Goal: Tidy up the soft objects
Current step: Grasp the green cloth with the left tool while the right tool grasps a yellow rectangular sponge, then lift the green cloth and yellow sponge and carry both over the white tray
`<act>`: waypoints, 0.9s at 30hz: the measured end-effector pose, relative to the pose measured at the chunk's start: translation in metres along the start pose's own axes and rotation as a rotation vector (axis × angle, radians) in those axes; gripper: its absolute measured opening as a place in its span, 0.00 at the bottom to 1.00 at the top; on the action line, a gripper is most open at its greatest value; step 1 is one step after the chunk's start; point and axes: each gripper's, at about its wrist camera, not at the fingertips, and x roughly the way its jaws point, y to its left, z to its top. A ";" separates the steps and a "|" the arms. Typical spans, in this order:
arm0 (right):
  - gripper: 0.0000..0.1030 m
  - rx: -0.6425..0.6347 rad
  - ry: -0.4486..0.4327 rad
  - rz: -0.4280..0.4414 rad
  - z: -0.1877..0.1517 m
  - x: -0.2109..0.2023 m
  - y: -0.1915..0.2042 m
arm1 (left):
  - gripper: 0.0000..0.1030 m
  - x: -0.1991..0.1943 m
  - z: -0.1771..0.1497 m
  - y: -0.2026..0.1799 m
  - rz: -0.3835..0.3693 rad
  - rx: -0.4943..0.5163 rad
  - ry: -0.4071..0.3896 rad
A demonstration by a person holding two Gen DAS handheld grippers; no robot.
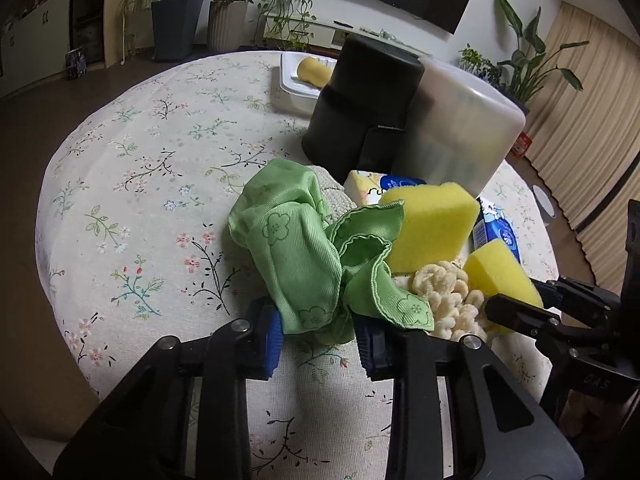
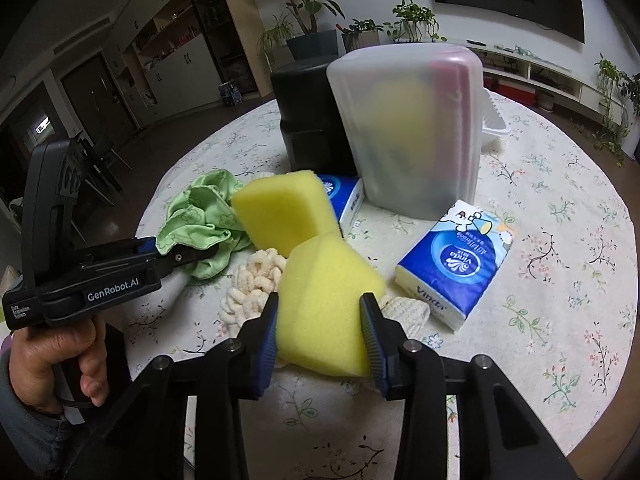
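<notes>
A crumpled green cloth (image 1: pixel 296 248) lies bunched on the flowered tablecloth, and my left gripper (image 1: pixel 320 332) is shut on its near end. The same cloth (image 2: pixel 200 216) shows at the left of the right wrist view, with the left gripper (image 2: pixel 188 258) on it. My right gripper (image 2: pixel 320 332) is shut on a yellow sponge (image 2: pixel 324 300), its pads pressing both sides; that sponge (image 1: pixel 500 276) sits at the right in the left wrist view. A second yellow sponge (image 2: pixel 280 212) stands just behind. A cream fluffy piece (image 2: pixel 256 280) lies between the cloth and the sponges.
A translucent bin (image 2: pixel 404 128) and a black bin (image 2: pixel 308 120) stand side by side behind the pile. Two blue tissue packs (image 2: pixel 456 268) (image 2: pixel 346 196) lie near them. A white tray (image 1: pixel 296 80) holding a yellow item sits at the far edge. A cream knit cloth (image 2: pixel 408 312) lies under the held sponge.
</notes>
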 end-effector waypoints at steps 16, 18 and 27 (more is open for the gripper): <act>0.39 0.008 -0.060 -0.022 0.003 -0.040 -0.002 | 0.25 -0.032 -0.004 -0.011 -0.032 0.030 -0.055; 0.39 0.007 -0.064 -0.026 0.003 -0.043 -0.003 | 0.25 -0.036 -0.004 -0.011 -0.036 0.031 -0.056; 0.39 0.026 -0.098 -0.075 0.012 -0.067 -0.028 | 0.25 -0.052 0.012 0.006 -0.029 0.030 -0.076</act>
